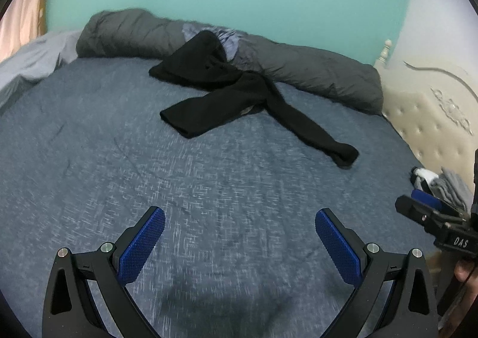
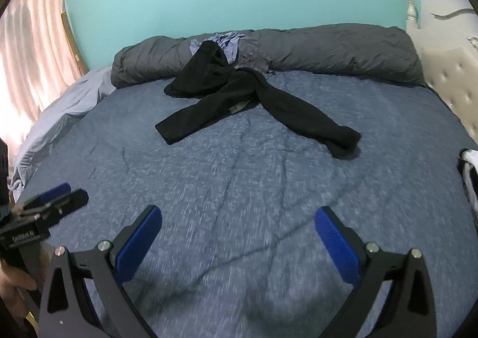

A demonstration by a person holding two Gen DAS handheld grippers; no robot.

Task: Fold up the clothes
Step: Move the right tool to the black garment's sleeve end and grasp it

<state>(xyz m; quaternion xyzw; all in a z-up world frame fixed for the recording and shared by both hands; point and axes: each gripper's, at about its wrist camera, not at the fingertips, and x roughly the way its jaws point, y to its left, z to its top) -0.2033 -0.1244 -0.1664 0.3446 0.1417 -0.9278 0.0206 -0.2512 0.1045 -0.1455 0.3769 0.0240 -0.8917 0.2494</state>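
Note:
A black long-sleeved garment [image 1: 227, 93] [image 2: 239, 96] lies crumpled on the blue bedspread [image 1: 149, 158] [image 2: 239, 188], its body bunched against a rolled grey duvet and its two sleeves spread toward me. My left gripper [image 1: 239, 218] hovers open over bare bedspread, well short of the garment, with nothing between its blue pads [image 1: 140, 248]. My right gripper [image 2: 239, 215] is likewise open and empty, about the same distance from the near sleeve ends. Each gripper shows at the edge of the other's view: the right gripper [image 1: 418, 203] and the left gripper [image 2: 65, 194].
A rolled grey duvet [image 1: 313, 72] [image 2: 328, 45] runs along the turquoise wall, with a light blue cloth [image 2: 227, 42] on it. A cream tufted headboard [image 1: 433, 117] stands at right. Grey and black-white clothes [image 1: 442, 185] lie at the bed's right edge. A pale sheet [image 2: 59, 117] and curtain are at left.

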